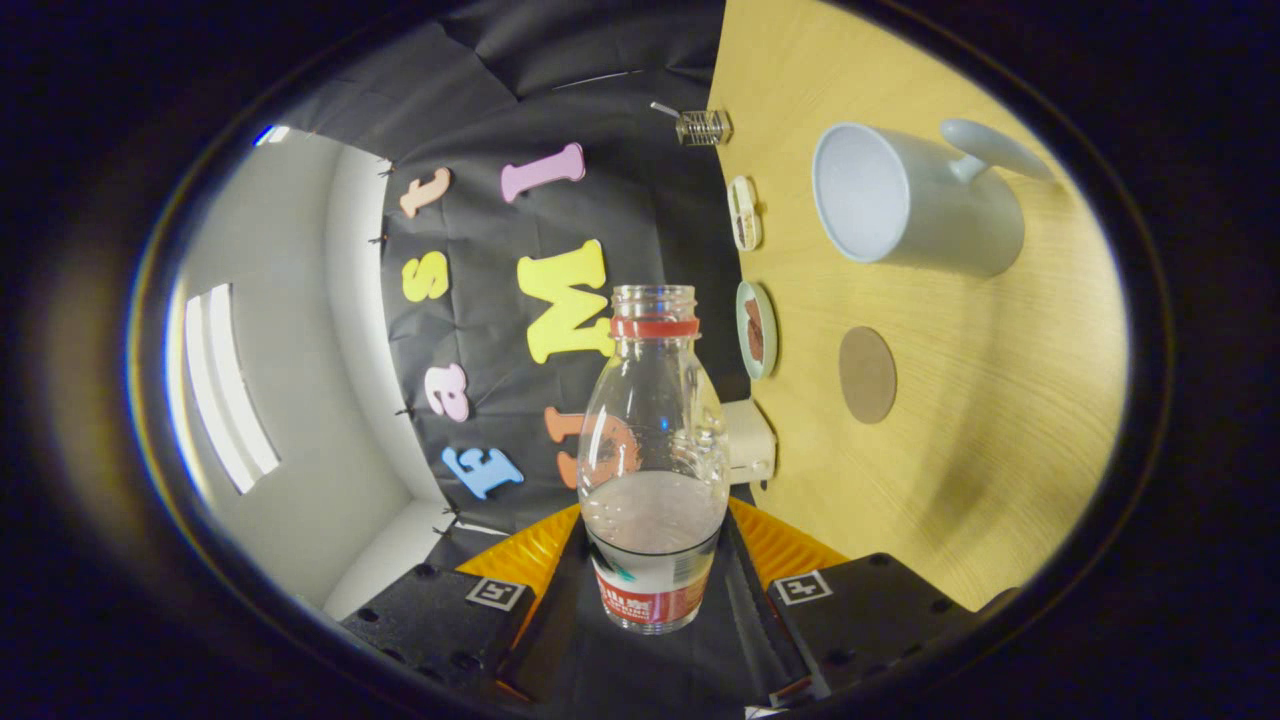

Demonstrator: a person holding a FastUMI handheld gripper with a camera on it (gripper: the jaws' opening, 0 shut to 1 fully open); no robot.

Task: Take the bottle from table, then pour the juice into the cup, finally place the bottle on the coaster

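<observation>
Bottle point(655, 470) sits between the fingers of the gripper point(655, 565), both pressing its lower body near the label, so the tongs are closed down to bottle width and hold it. The view is rolled sideways: the table point(960, 480) stands as a wall beside the bottle, so the gripper looks turned onto its side, bottle with it, mouth uncapped (red ring below the thread). Pale juice fills only the lower part. Judging by that roll, this fits tilting toward a pour or coming back from one; one frame can't settle which.

Along the table's far edge: two small dishes point(756, 330) and a white box point(750, 440). Further right the round coaster point(867, 375) lies bare, kept free for the bottle. The cup point(915, 200) stands beyond it, well apart from the bottle mouth, handle turned away; whether it holds juice I can't tell.
</observation>
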